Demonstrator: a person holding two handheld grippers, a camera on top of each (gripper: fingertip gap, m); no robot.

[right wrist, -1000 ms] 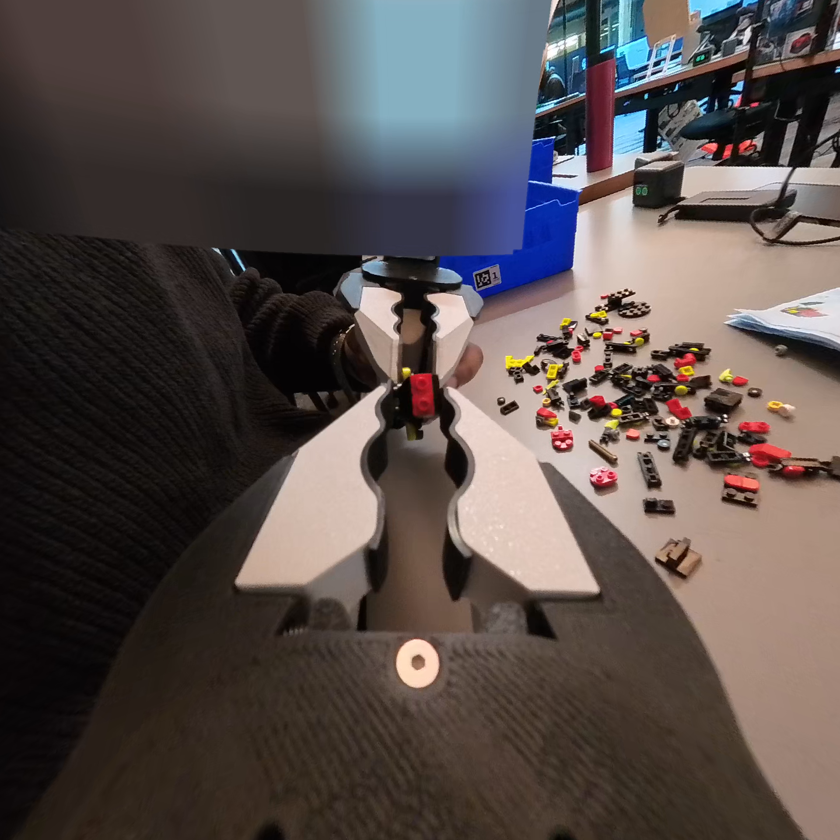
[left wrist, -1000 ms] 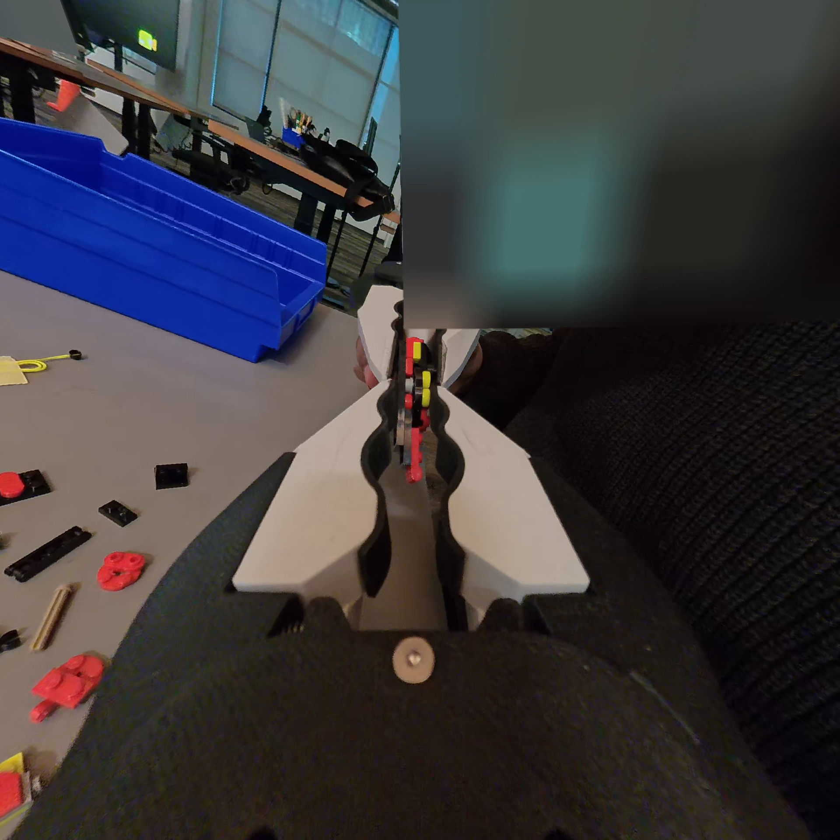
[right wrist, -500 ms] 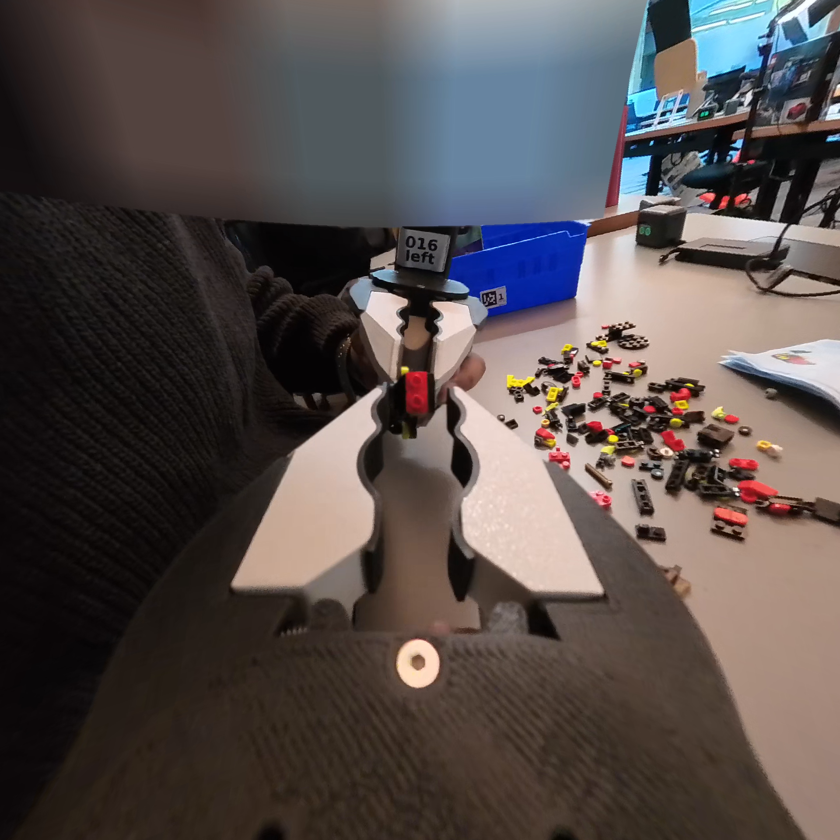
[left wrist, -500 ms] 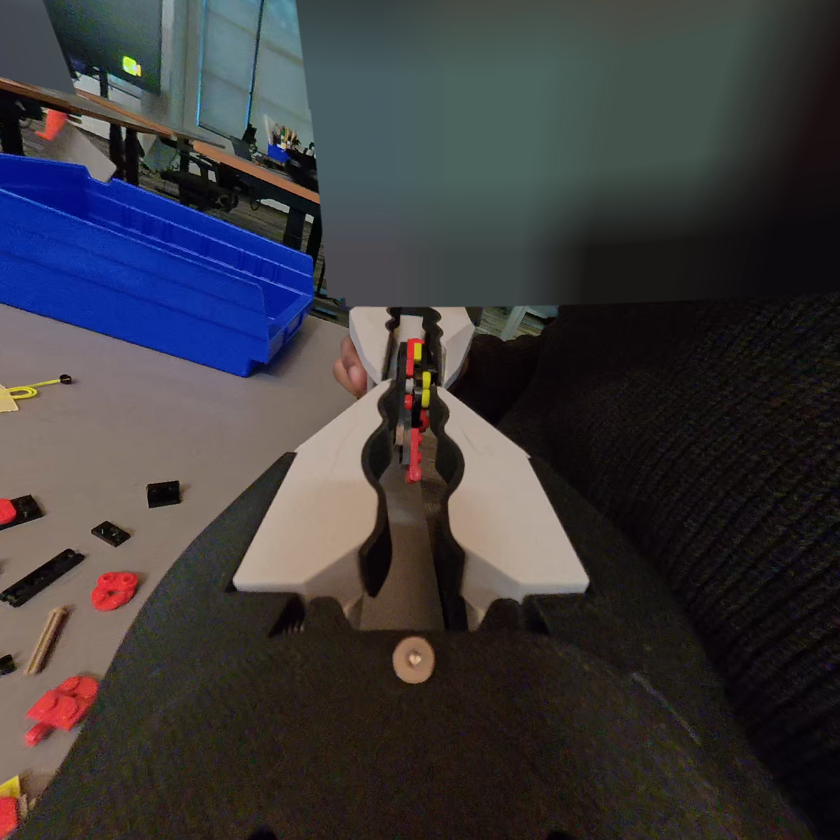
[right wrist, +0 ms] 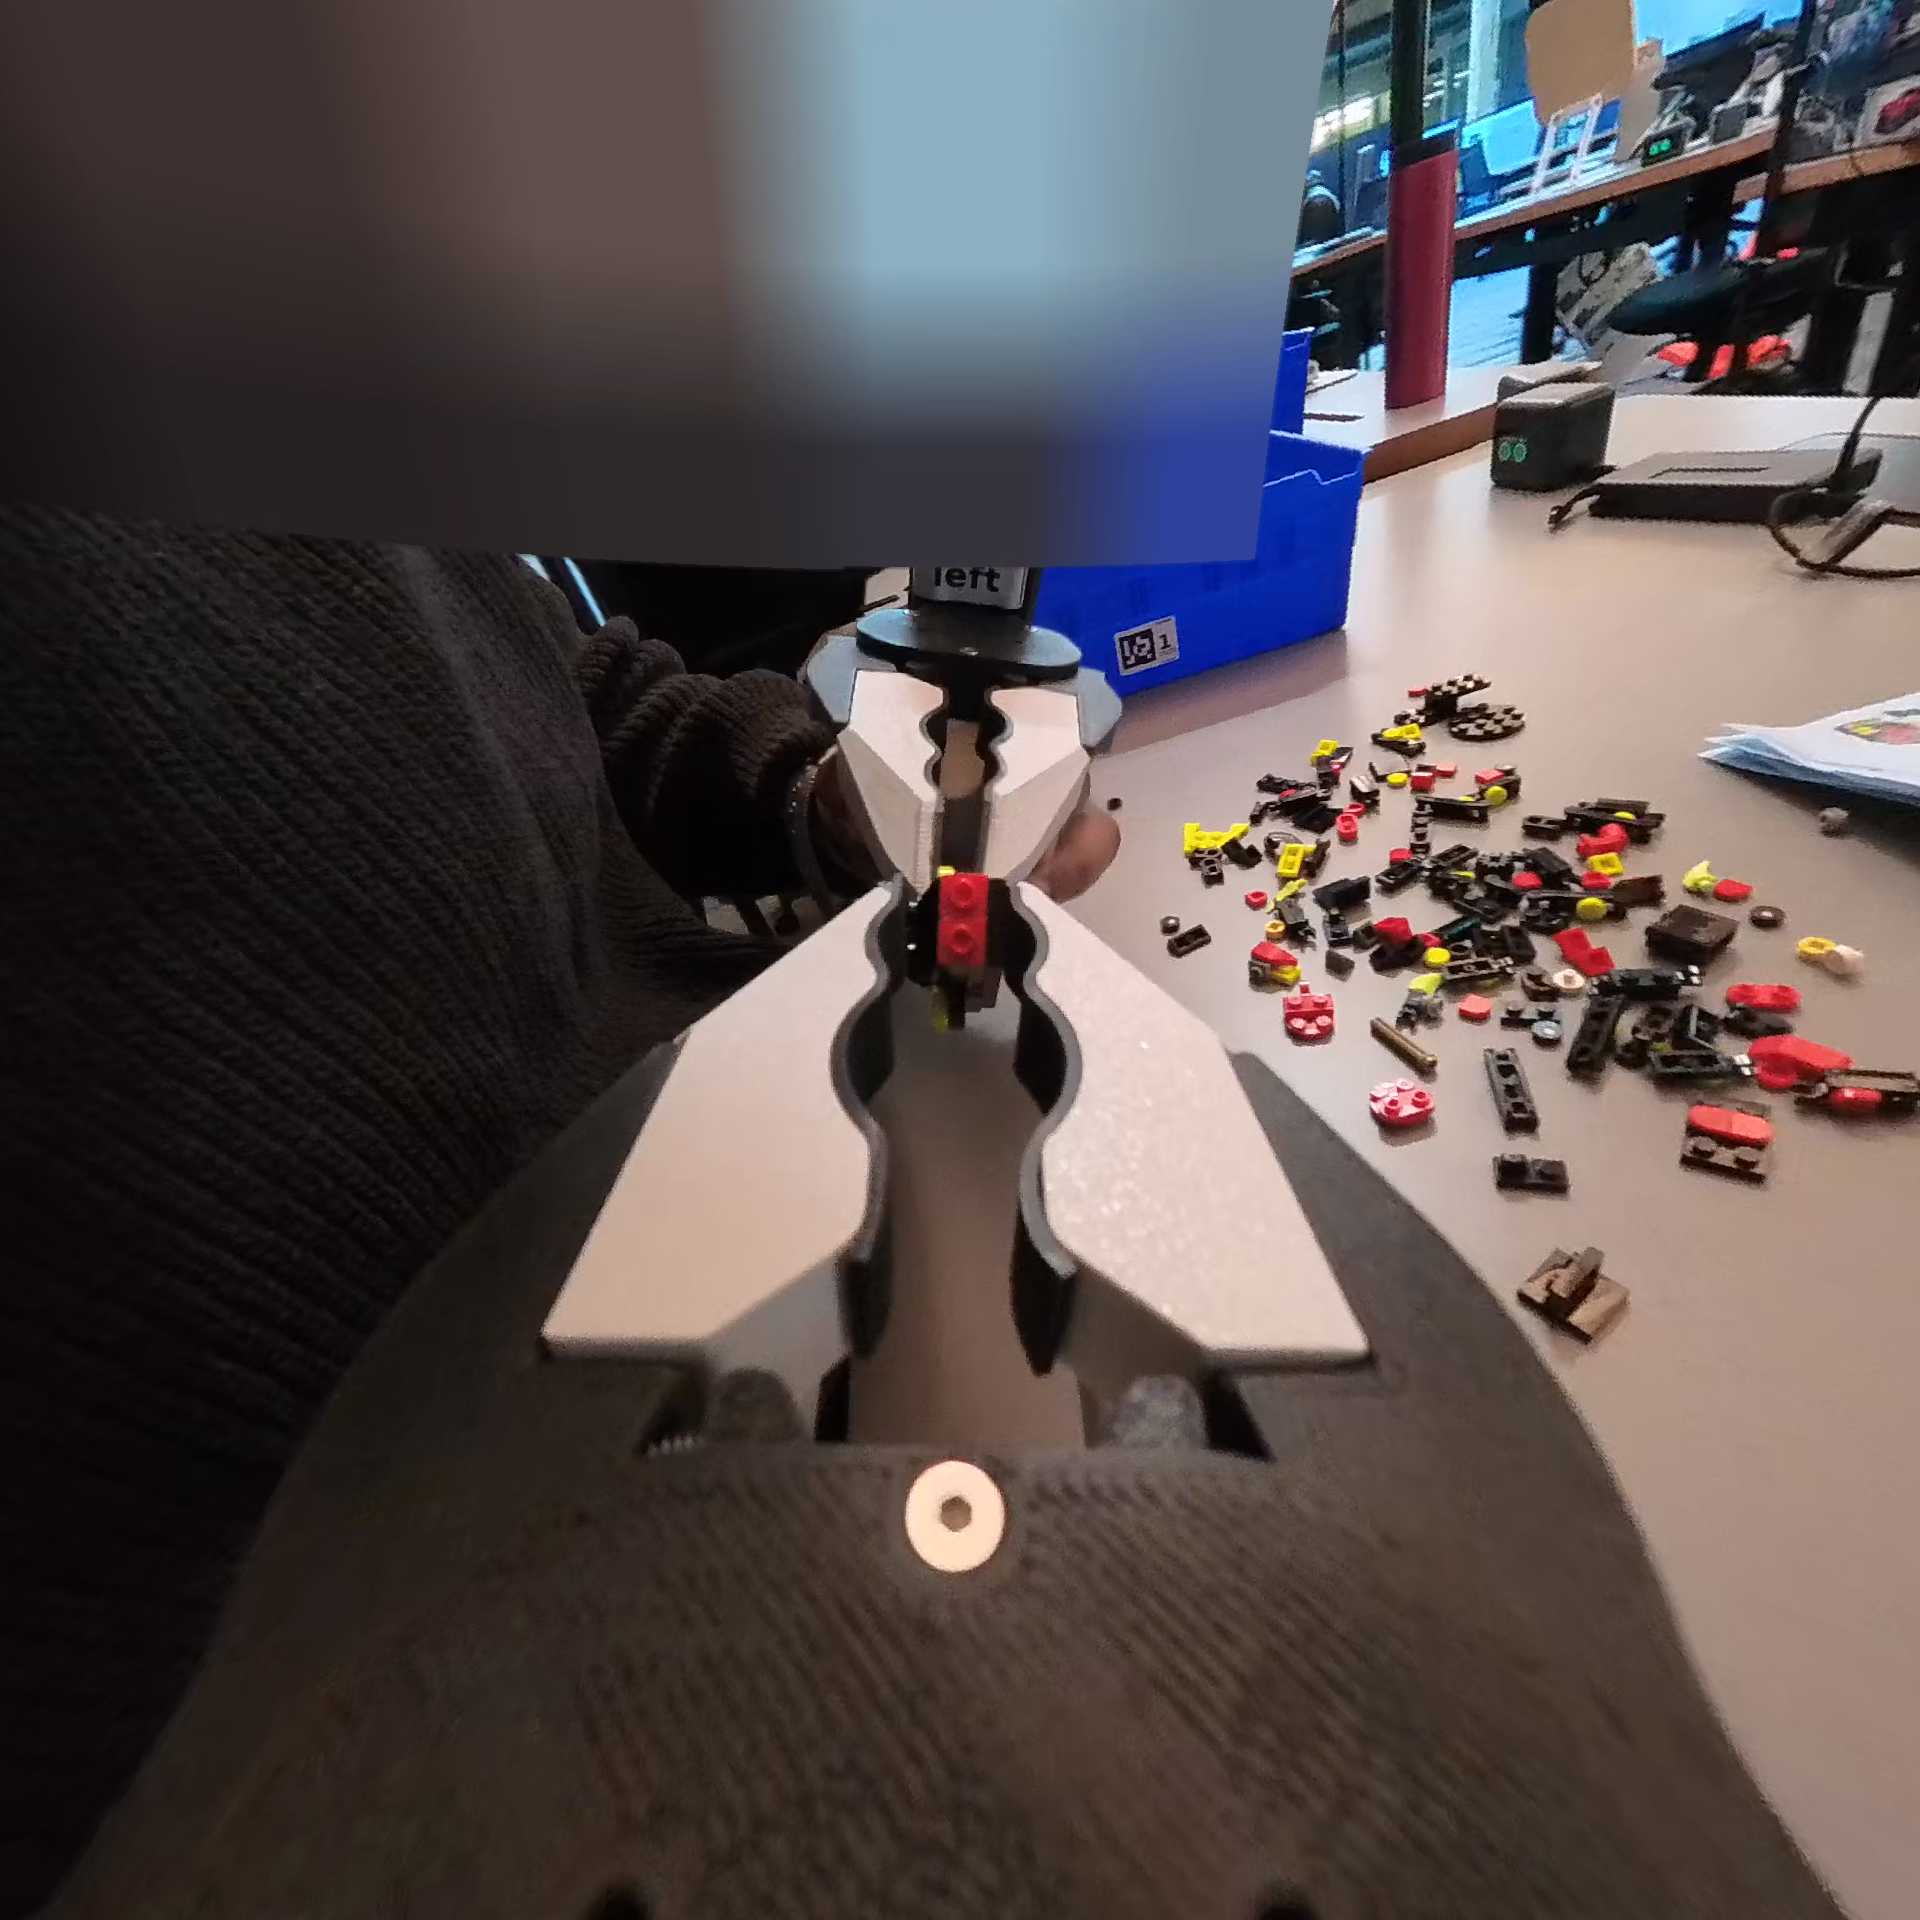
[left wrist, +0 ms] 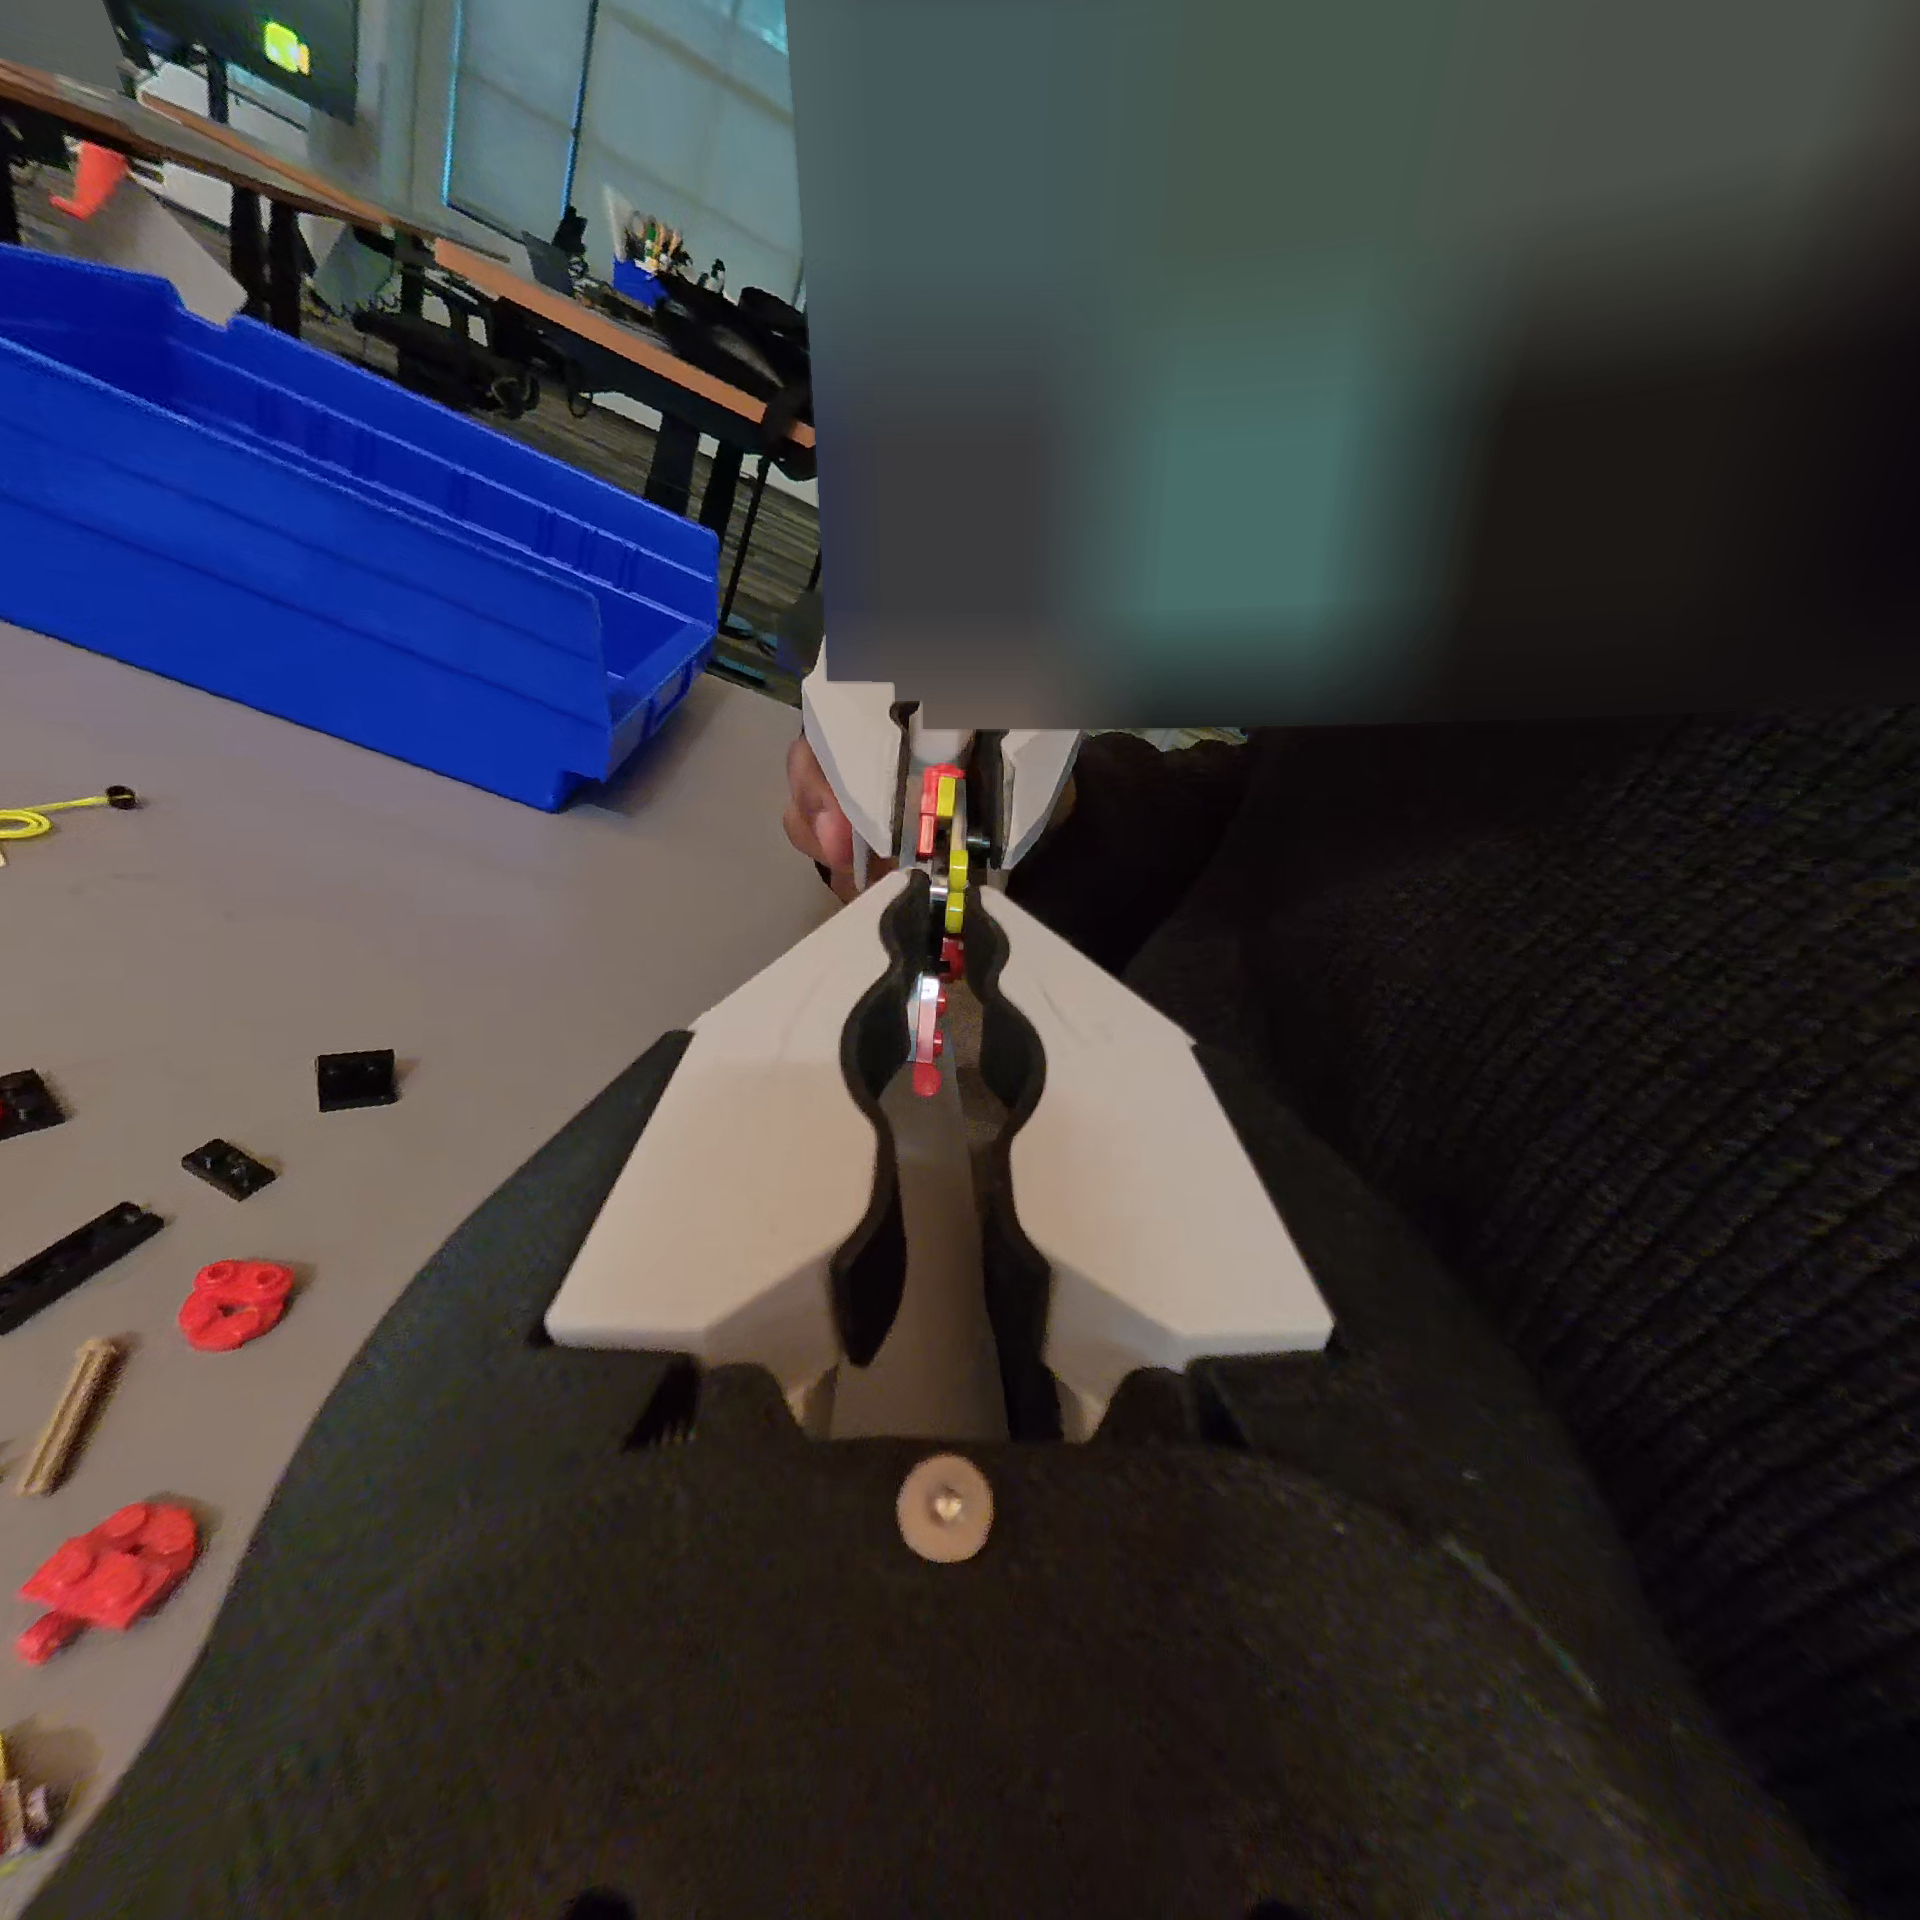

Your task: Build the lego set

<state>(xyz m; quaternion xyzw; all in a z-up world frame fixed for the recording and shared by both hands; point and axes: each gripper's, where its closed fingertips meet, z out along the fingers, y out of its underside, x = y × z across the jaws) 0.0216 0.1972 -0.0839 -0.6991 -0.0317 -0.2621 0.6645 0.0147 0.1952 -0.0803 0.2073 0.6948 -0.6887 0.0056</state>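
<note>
Left gripper (left wrist: 940, 904): nearly closed, tips pinching the small lego assembly (left wrist: 943, 914) edge-on; red, yellow and black plates stacked thin, one end running back btwn the fingers.
Right gripper (right wrist: 956, 940): also nearly closed on the same build, seen here as a red 2-stud face (right wrist: 962, 927) w/ black and yellow bits under it.
Where the build is: in the air, up close to the person's dark knit sweater (right wrist: 312, 883), not on the table (left wrist: 364, 935).
Why tip to tip: the 2 claws face each other, noses almost touching, so each can brace one end. Prob. pressing a part home or re-seating a joint; can't tell which piece is the new one.
Loose parts: scatter of black, red and yellow pieces (right wrist: 1507, 904) on the table to the right, w/in reach for next pick. A few more lie left, e.g. a red round piece (left wrist: 234, 1304) and a black plate (left wrist: 356, 1078).
Blue bin (left wrist: 312, 551): far side of the table, out of the work zone.
Booklet (right wrist: 1829, 748): at right edge, prob. the instructions.
Risk: thin stack, squeeze off-axis could pop plates apart.
</note>
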